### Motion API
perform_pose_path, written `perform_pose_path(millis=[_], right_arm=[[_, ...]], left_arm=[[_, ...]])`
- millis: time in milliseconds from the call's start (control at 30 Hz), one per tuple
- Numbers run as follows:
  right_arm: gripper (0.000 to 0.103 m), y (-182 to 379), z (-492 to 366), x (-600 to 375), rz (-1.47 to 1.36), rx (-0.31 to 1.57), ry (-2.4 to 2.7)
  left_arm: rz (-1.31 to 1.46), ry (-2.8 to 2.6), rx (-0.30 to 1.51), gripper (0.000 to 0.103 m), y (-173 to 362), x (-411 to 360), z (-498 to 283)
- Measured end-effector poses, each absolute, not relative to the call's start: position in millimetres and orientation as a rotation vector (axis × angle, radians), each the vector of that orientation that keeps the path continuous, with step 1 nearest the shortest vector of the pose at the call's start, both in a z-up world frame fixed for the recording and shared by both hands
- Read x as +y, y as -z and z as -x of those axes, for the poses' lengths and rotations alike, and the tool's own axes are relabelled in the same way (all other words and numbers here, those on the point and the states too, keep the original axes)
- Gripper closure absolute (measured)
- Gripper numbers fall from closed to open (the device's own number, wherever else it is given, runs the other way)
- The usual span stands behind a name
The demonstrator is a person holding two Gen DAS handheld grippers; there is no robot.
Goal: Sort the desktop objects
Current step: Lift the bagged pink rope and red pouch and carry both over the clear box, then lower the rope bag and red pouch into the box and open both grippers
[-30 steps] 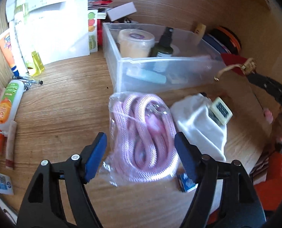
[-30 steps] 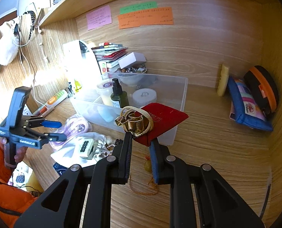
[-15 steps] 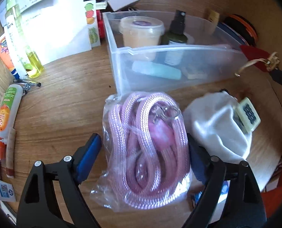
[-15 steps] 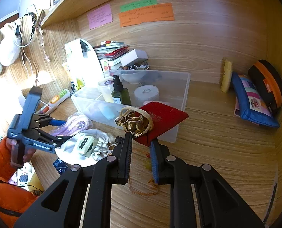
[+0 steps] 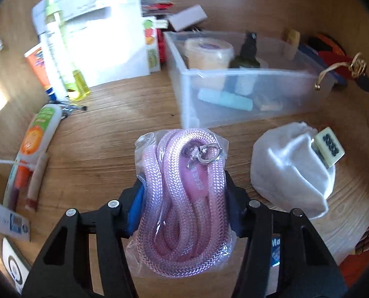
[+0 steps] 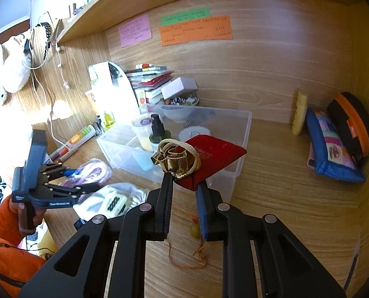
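Two claws, both gripping. Left claw, just narrowed, blue pads pressed into crinkly clear bag of braided pink rope with silver clasp, low over wooden worktop. Beside it: soft white cloth pouch; beyond, translucent plastic bin. Right claw, seen fully only from right wrist, clamped tight on red velvety pouch with crumpled gold fabric, before bin.

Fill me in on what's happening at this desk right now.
A person is sorting desk clutter with two handheld grippers. The left gripper has just been closing and now pinches the bagged pink rope beside the clear bin. The right gripper is shut on a red pouch, held above the desk.
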State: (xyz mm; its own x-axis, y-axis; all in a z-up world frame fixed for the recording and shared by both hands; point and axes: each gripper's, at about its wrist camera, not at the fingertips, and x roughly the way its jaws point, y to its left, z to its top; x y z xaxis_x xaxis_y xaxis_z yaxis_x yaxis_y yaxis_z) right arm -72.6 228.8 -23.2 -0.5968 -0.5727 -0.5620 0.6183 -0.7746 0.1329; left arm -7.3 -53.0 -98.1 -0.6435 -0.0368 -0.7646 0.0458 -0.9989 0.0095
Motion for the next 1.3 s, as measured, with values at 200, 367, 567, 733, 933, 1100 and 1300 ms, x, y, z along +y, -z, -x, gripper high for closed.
perform_pose_path(millis=[200, 367, 567, 733, 933, 1100, 1300], right_arm=[[0.086, 12, 80, 229, -0.756, 0.084, 2.363], [0.086, 3, 86, 230, -0.724, 0.063, 2.385], [0.086, -3, 100, 225, -0.721, 0.064, 2.399], [0.086, -5, 114, 219, -0.734, 0.070, 2.404], [0.086, -7, 130, 212, -0.743, 0.072, 2.393], [0.086, 0, 140, 204, -0.765, 0.065, 2.374], [0.086, 24, 154, 192, -0.859, 0.095, 2.356]], left_arm=[[-1.130, 2.870, 0.092, 0.047, 62, -65, -1], [-0.996, 2.938, 0.097, 0.047, 32, -68, 12], [-0.912, 3.026, 0.151, 0.047, 9, -67, 41], [-0.901, 3.080, 0.170, 0.047, 1, -58, 73], [-0.954, 3.142, 0.206, 0.047, -5, -51, 111], [-1.020, 3.131, 0.263, 0.047, 4, -48, 139], [-1.078, 3.115, 0.256, 0.047, 24, -39, 151]])
